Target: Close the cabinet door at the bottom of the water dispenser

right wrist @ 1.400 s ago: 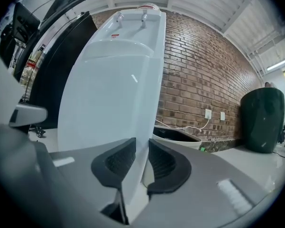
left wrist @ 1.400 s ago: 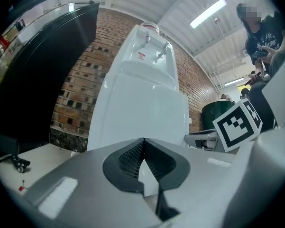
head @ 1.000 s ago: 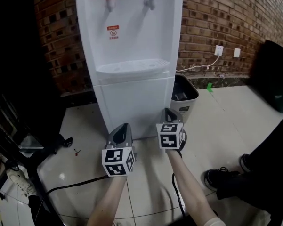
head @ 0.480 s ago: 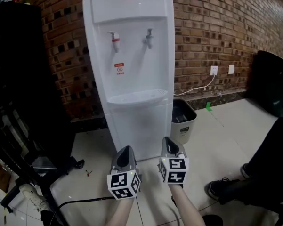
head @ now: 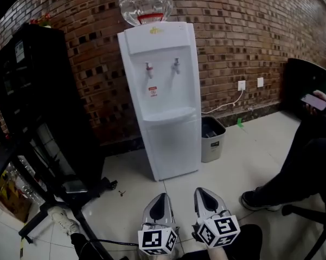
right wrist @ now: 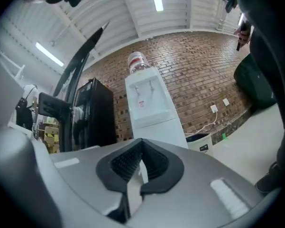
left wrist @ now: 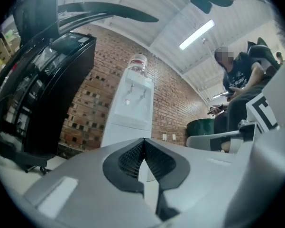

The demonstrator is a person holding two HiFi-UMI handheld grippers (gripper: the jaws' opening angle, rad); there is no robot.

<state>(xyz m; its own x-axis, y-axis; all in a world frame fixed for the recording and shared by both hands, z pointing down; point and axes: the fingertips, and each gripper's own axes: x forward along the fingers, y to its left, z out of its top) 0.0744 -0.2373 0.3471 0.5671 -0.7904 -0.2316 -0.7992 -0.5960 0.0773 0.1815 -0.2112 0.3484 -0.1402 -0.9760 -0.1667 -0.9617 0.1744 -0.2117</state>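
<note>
Near, side by side: grey left gripper and grey right gripper, jaws pressed together, empty. Far, well apart: tall white water dispenser, white bottom cabinet door shut.

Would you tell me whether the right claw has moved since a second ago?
Yes. The right claw has drawn back from the water dispenser, with bare floor now between them.

Facing a tall white water dispenser, upright against the brick wall. Carries a clear bottle upended on top and 2 taps on the front, 1 red-handled. Below, cabinet door plain white, shut, flush with the body.
</note>
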